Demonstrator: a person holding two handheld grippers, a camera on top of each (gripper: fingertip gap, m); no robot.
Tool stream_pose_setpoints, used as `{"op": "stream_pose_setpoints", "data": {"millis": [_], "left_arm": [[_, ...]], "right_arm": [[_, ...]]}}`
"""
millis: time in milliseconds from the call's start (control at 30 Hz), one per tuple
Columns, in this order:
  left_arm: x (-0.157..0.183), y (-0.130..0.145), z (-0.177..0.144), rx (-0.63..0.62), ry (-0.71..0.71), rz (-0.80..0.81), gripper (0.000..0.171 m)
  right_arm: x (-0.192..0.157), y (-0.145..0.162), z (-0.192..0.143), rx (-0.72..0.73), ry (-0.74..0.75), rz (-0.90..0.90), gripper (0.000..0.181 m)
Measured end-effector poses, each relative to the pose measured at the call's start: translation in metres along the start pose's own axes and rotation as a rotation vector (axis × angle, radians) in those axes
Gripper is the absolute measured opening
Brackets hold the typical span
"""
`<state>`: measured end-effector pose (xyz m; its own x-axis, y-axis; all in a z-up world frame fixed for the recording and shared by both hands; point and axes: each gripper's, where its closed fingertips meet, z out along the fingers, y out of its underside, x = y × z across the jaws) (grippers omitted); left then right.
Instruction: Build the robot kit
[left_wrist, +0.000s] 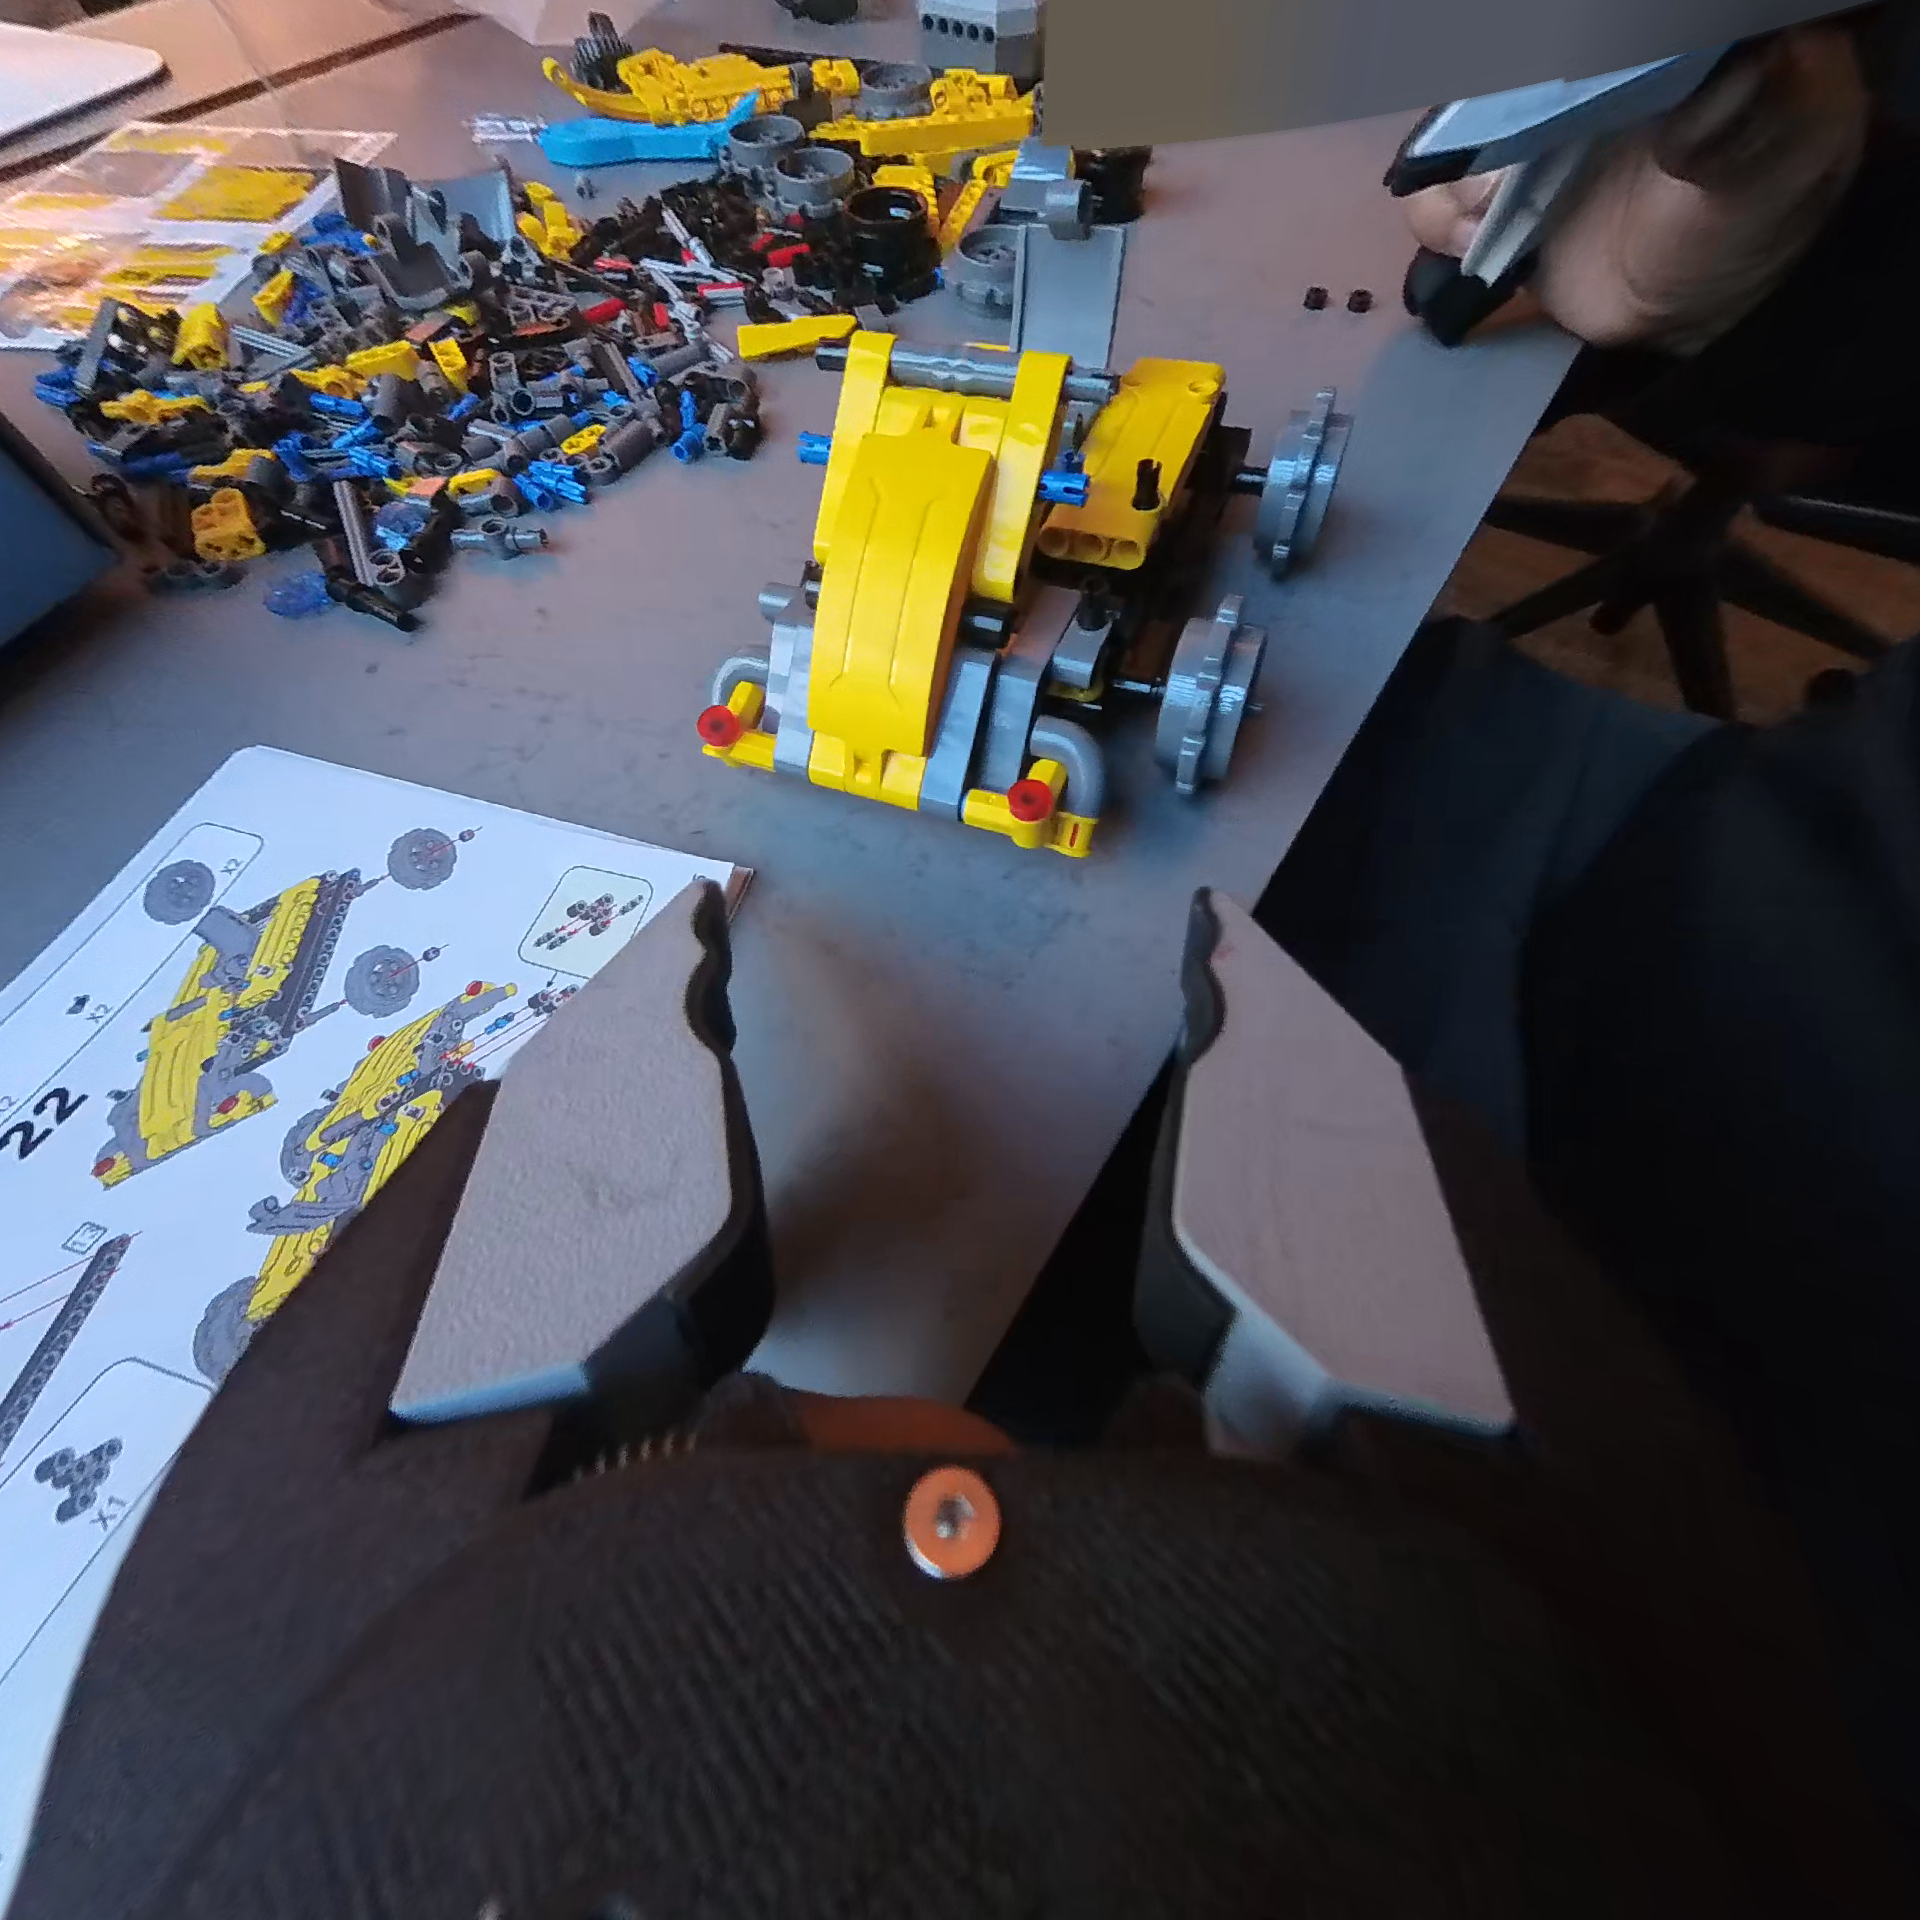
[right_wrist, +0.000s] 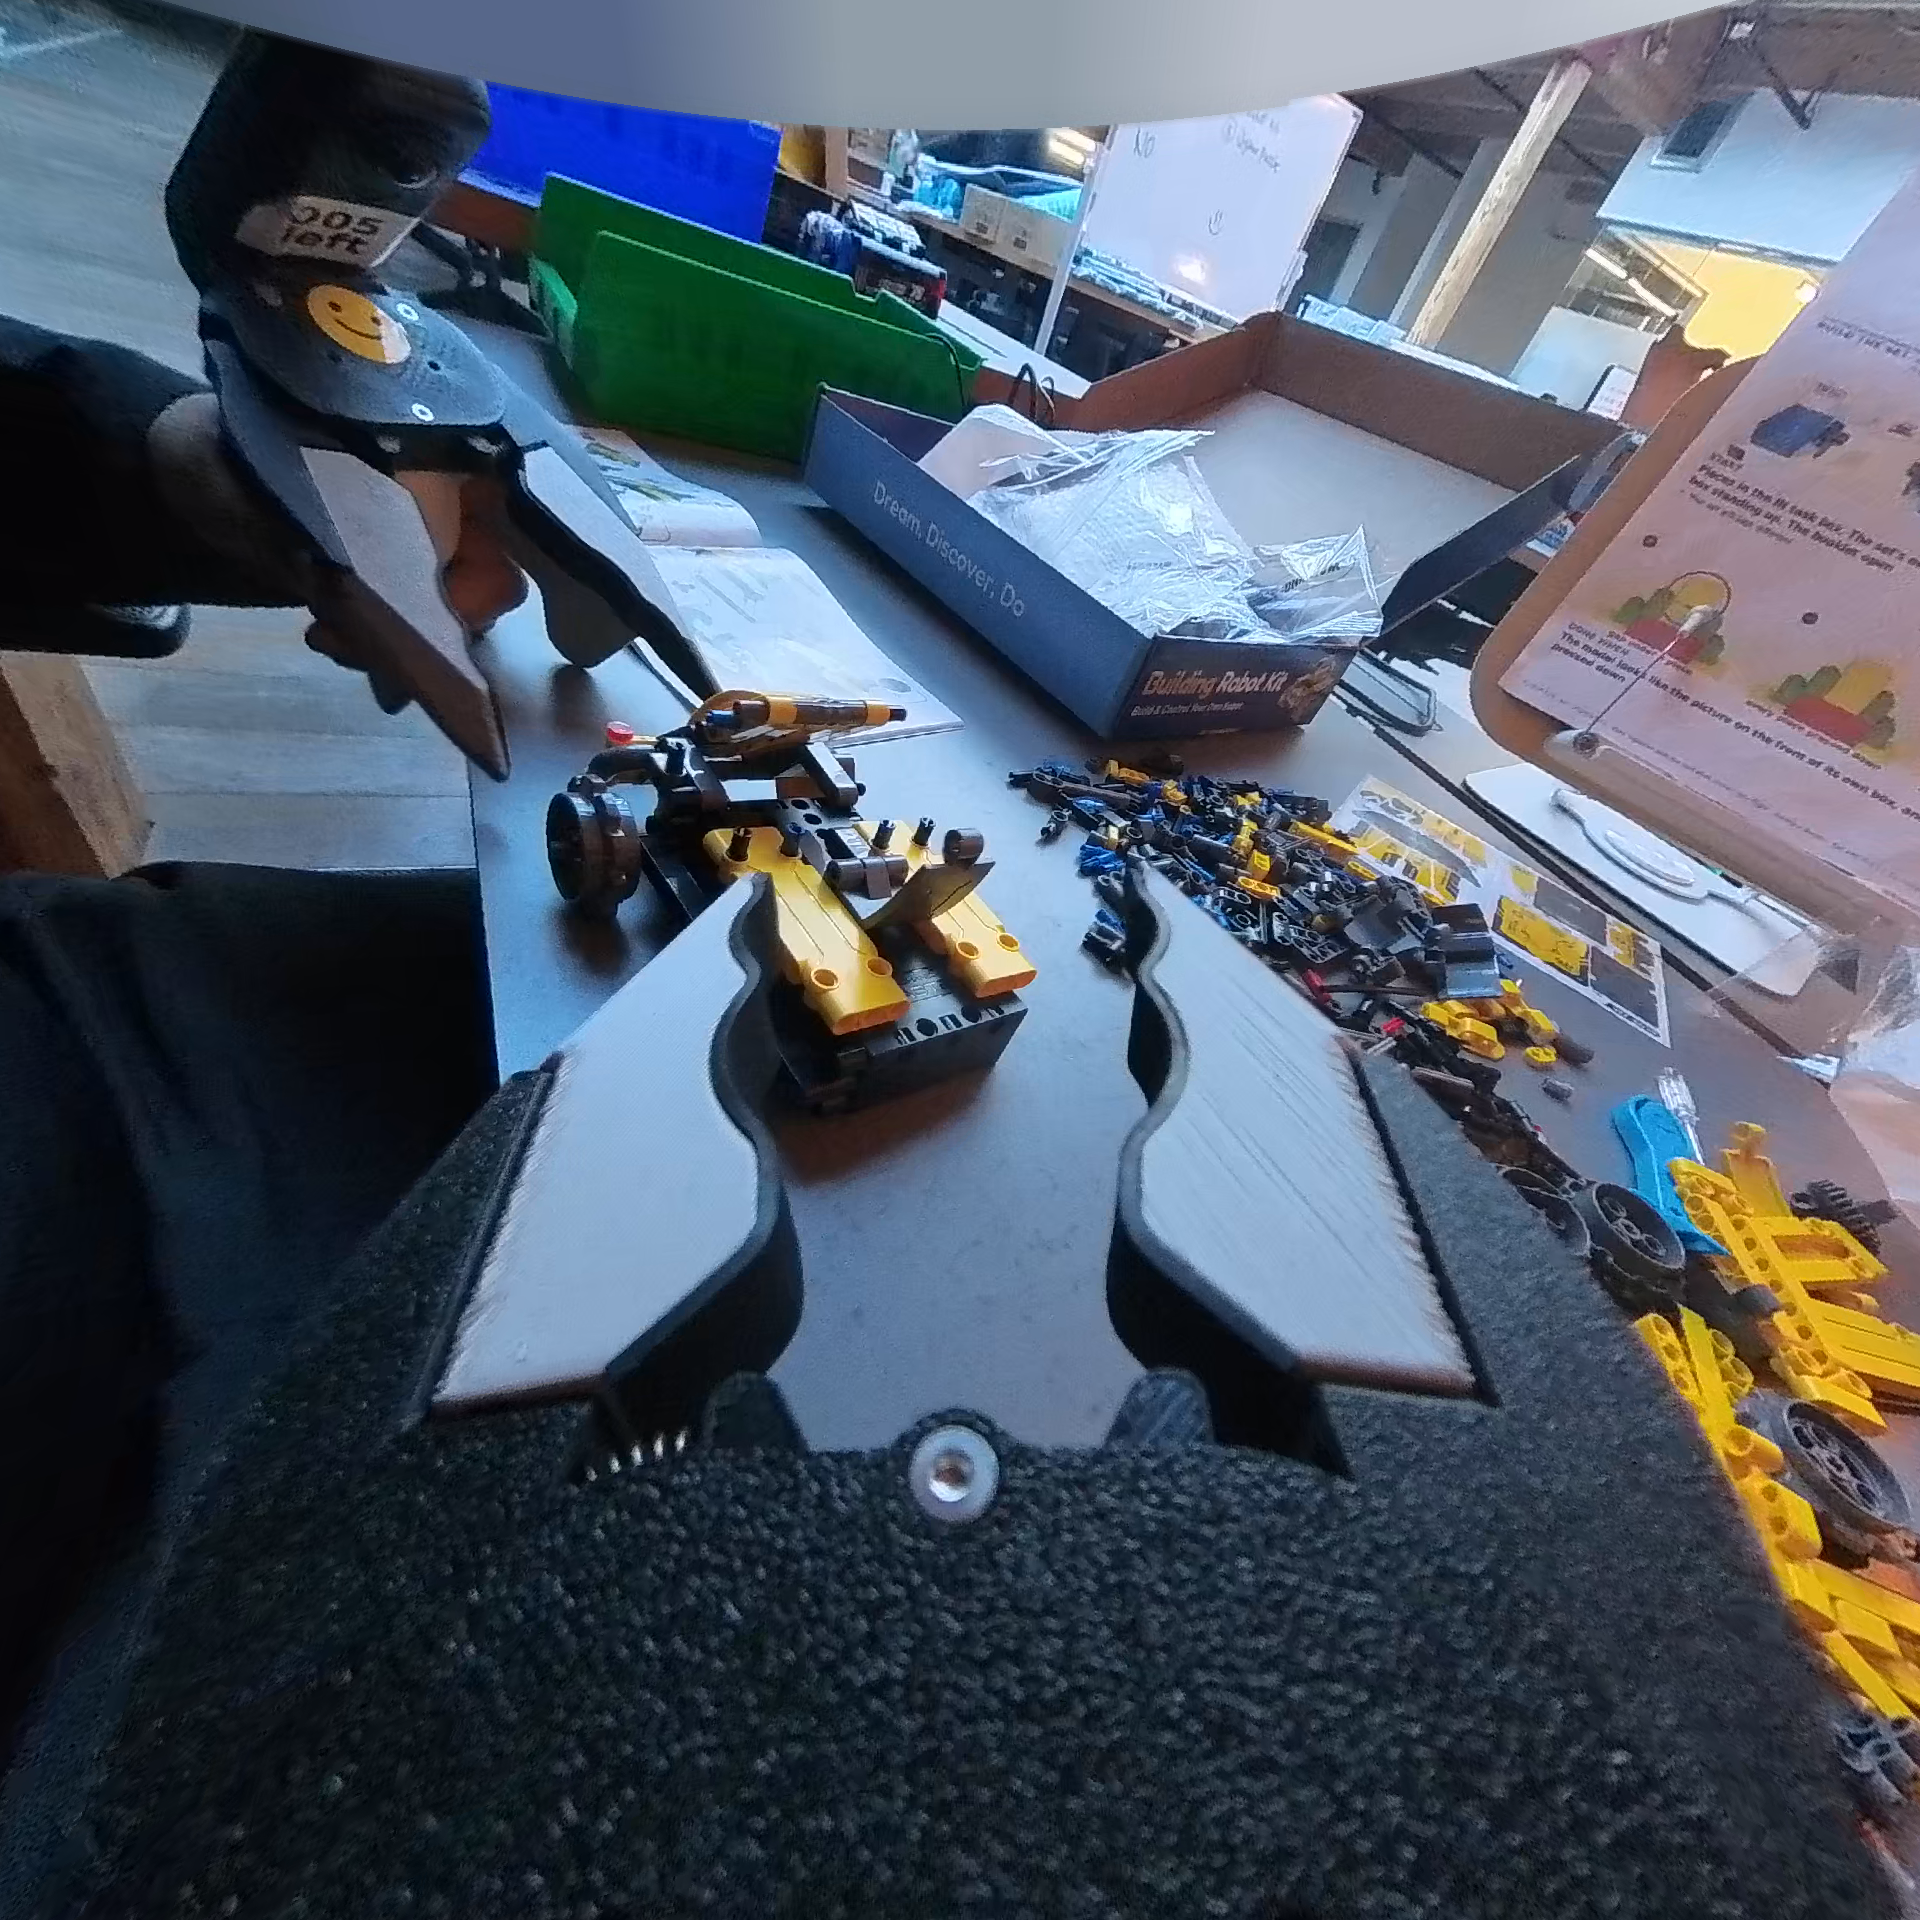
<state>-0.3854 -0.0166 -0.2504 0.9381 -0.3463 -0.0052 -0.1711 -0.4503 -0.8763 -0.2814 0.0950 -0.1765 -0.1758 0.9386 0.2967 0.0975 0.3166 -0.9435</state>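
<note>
Your left gripper (left_wrist: 951, 956) is spread wide and holds nothing, hovering over bare table (left_wrist: 582, 665) just beside the table's near edge, its left finger over the booklet's (left_wrist: 260, 997) corner. The yellow model (left_wrist: 966, 582) stands ahead, apart from it, with two grey wheels (left_wrist: 1210, 691) toward the table edge and two red studs at its near end. Open table lies between the model and the loose parts pile (left_wrist: 416, 416). Your right gripper (right_wrist: 940, 914) is also spread and empty, the model (right_wrist: 831, 894) just beyond its fingertips. Two small black pieces (left_wrist: 1337, 299) lie near the right edge.
</note>
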Motion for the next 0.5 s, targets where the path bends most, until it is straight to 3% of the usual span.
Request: {"op": "stream_pose_setpoints", "data": {"millis": [200, 500], "left_arm": [[-0.002, -0.006, -0.005, 0.075, -0.039, 0.022, 0.079], [0.000, -0.004, -0.003, 0.045, -0.003, -0.005, 0.088]], "right_arm": [[0.000, 0.001, 0.001, -0.004, -0.005, 0.002, 0.066], [0.009, -0.002, -0.002, 0.021, 0.004, 0.068, 0.066]]}}
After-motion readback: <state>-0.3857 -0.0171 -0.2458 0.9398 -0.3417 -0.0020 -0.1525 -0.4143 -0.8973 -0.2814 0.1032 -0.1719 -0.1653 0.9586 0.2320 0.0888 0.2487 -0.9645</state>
